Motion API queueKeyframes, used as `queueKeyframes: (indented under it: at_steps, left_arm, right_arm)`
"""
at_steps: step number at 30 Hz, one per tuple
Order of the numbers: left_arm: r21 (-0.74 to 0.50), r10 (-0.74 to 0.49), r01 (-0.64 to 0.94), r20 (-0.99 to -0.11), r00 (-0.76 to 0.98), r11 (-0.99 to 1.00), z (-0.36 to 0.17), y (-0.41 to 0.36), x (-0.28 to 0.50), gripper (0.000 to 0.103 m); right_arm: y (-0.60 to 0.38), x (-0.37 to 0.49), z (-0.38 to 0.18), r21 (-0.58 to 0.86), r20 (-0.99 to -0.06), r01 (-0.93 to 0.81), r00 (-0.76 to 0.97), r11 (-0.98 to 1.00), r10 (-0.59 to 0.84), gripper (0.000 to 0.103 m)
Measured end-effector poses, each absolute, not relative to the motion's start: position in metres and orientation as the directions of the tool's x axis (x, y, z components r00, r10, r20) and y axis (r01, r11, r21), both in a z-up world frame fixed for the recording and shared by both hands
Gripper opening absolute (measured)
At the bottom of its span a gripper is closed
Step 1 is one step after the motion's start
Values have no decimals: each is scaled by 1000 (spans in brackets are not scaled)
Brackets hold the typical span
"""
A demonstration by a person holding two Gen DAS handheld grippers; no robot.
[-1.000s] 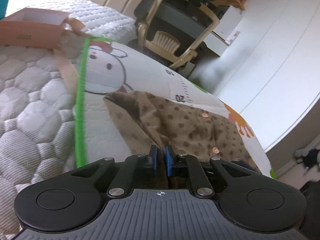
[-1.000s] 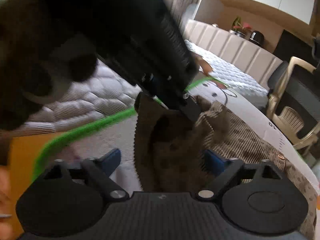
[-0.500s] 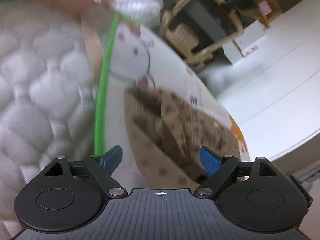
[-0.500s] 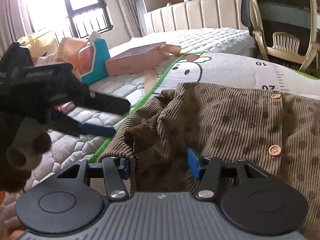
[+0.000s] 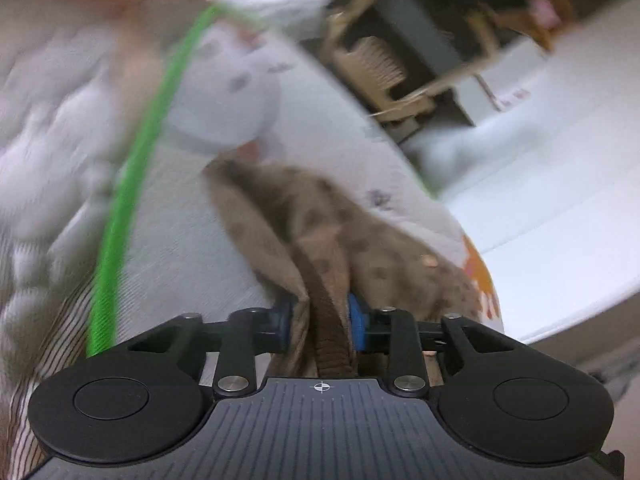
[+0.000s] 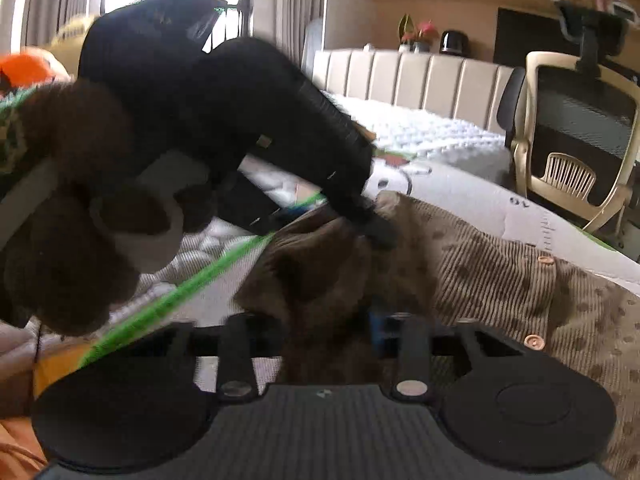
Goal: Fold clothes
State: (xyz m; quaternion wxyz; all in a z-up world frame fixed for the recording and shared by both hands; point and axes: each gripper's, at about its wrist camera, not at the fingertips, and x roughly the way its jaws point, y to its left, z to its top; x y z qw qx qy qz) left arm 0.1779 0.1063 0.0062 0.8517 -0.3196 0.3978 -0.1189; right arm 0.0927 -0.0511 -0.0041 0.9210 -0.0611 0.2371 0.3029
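Observation:
A brown corduroy shirt with dark dots and small orange buttons lies on a white cartoon mat on the bed; it also shows in the left wrist view, blurred. My left gripper is shut on a bunched fold of the shirt's edge. My right gripper is shut on another bunch of the same shirt close by. The left gripper's black body reaches down to the cloth just beyond the right one.
The mat has a green border and a cartoon face. The quilted white mattress lies to the left. A beige office chair stands beside the bed, with a padded headboard behind.
My left gripper was shut on the shirt, opened, and has shut on the shirt's fold again. My right gripper has closed on the shirt and the left gripper has moved in beside it.

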Motion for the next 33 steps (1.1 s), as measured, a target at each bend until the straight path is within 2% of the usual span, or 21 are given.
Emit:
queueKeyframes:
  at_steps: [5,8,10,12,14,15,17,18,21,23,25,29,33]
  left_arm:
    - [-600,-532,151,-531,659,786,70,38,183,17]
    - [-583,-616,288,-502,607,759,90,-30,202,17]
    - [-563,-657,362,-511,554,743,92,-80,216,17]
    - [-573,-701,407,-531,477,711,84,-119,228,35]
    - [-599,-737,433,-515,437,674,82,-137,230,44]
    - [-596,-748,454,-496,441,663,88,-138,227,55]
    - [-531,-699,458,-484,526,713,100,-123,217,75]
    - [-498,-673,456,-475,567,737,106,-116,212,81]
    - [-304,-481,374,-516,709,876,103,-93,197,89]
    - [-188,-373,326,-570,732,926,81,-91,191,90]
    - [-128,-312,301,-631,710,945,55,-92,191,90]
    - [-165,-329,300,-679,657,940,20,-87,193,90]
    - [-183,-346,305,-673,654,934,12,-80,194,93]
  right_arm:
    - [-111,85,21,83,-359,-492,796,867,487,25]
    - [-148,82,34,123,-298,-429,844,895,446,25]
    - [-189,92,29,169,-343,-325,866,930,365,25]
    - [-228,108,15,218,-429,-203,859,955,280,25]
    - [-256,123,-5,282,-515,-125,817,951,260,27]
    - [-268,129,-16,316,-549,-94,794,944,263,32]
    - [-282,134,-24,342,-562,-73,783,937,266,40]
    - [-284,133,-22,332,-553,-82,790,940,264,41]
    - [-290,126,-8,288,-514,-145,811,947,280,45]
    - [-290,119,8,238,-472,-183,836,954,278,45]
    - [-288,112,29,178,-420,-208,868,962,265,45]
    - [-275,127,73,55,-342,-257,903,965,260,45]
    - [-239,194,89,47,-404,-349,850,936,337,45]
